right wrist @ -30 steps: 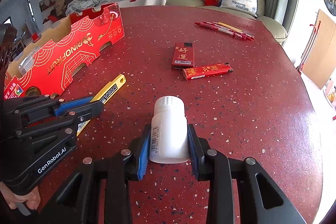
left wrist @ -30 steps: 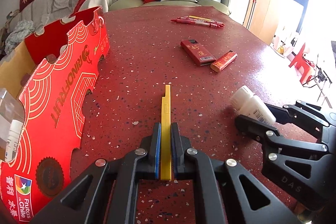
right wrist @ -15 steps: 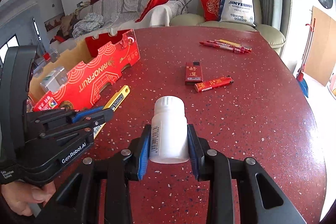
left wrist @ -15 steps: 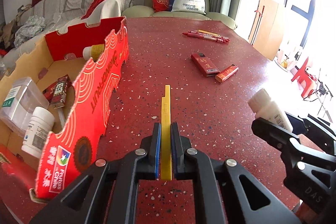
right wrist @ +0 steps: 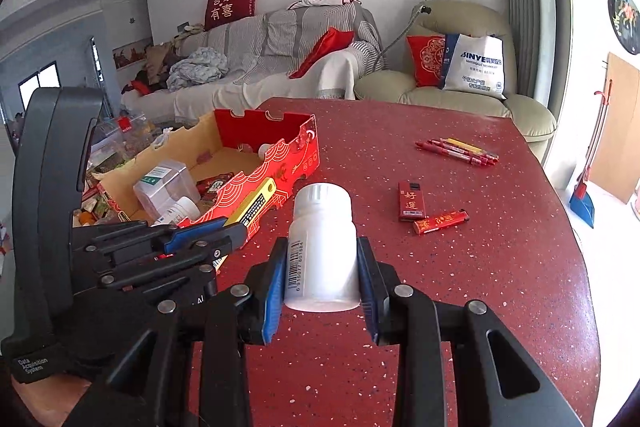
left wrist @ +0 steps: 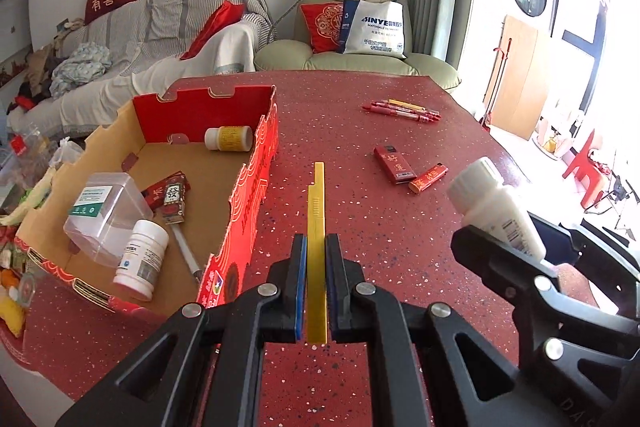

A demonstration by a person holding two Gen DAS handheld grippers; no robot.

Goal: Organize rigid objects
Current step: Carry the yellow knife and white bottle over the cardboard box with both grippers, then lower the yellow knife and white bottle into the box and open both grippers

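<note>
The left hand-held gripper point(left wrist: 316, 287) is clamping a yellow utility knife point(left wrist: 317, 227) edge-up between its blue pads, holding it above the red speckled counter point(left wrist: 360, 131), just beside the red cardboard box point(left wrist: 256, 183). The right hand-held gripper point(right wrist: 322, 283) is gripping a white pill bottle point(right wrist: 322, 247) by its sides, cap pointing forward. On the counter are lying a red lighter point(right wrist: 440, 221), a red card pack point(right wrist: 411, 201) and several pens point(right wrist: 456, 151).
</note>
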